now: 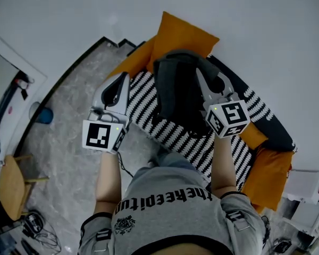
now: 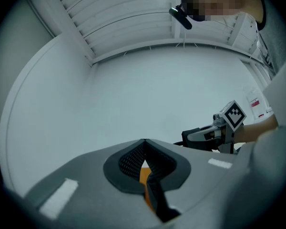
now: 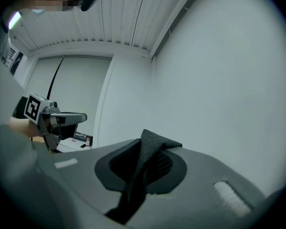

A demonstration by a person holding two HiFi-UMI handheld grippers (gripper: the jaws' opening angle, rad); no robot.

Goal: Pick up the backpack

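The dark grey backpack hangs lifted over the sofa, between my two grippers in the head view. My right gripper is shut on a fold of the backpack's dark strap, which sticks up between its pads in the right gripper view. My left gripper is to the left of the backpack, apart from it. Its jaws are shut with the tips touching and nothing between them; only orange shows through the gap below. Each gripper appears in the other's view: the right gripper and the left gripper.
A dark sofa carries a black-and-white striped blanket and orange cushions. A wooden stool and cables are on the grey floor at the lower left. A white wall is behind the sofa.
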